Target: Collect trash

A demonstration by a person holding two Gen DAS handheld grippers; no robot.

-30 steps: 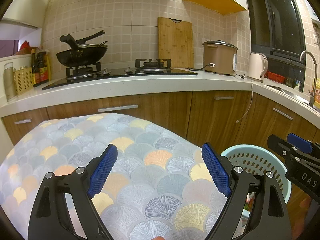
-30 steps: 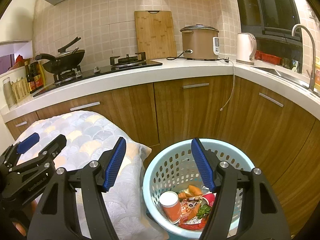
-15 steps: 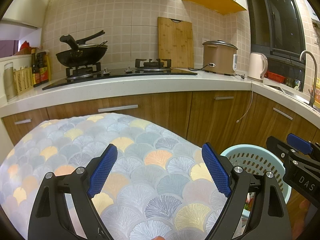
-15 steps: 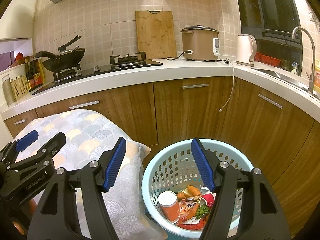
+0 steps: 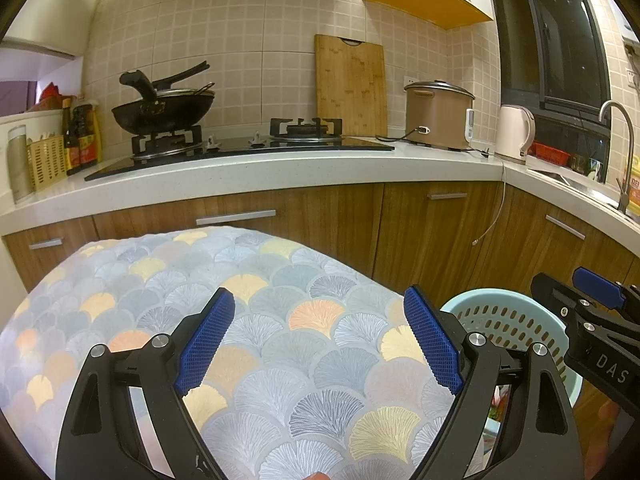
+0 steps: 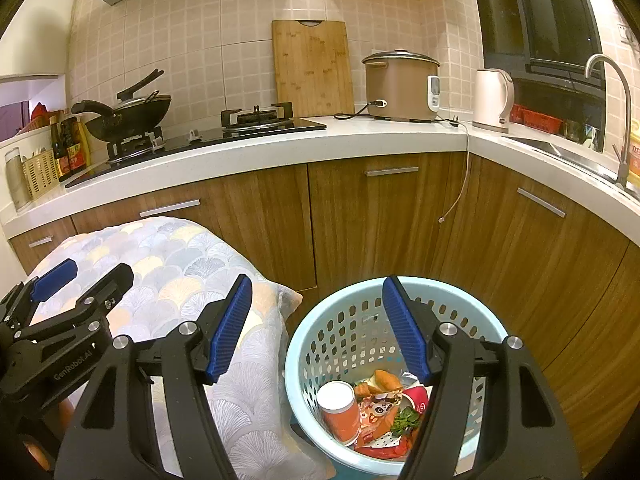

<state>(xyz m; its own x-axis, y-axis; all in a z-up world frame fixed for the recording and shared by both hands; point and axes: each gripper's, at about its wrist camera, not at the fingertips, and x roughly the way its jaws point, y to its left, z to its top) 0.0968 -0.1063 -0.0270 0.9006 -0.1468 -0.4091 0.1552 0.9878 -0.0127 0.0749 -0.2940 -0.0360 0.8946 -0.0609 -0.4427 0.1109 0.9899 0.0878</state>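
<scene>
Leftmost, the left claw (image 5: 316,336) hangs spread over a fan-patterned cushion (image 5: 256,300), pinching nothing. Beside it, the right claw (image 6: 316,328) is spread too — empty, above the pale blue basket (image 6: 472,304), where the trash (image 6: 376,408) lies — an orange cup (image 6: 340,404) and wrappers.

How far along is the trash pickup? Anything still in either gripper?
Looks mostly done: the light blue basket already holds an orange cup and food wrappers. Nothing is in hand; the left gripper and the right gripper are both open and empty. No loose trash shows on the patterned cushion.
</scene>
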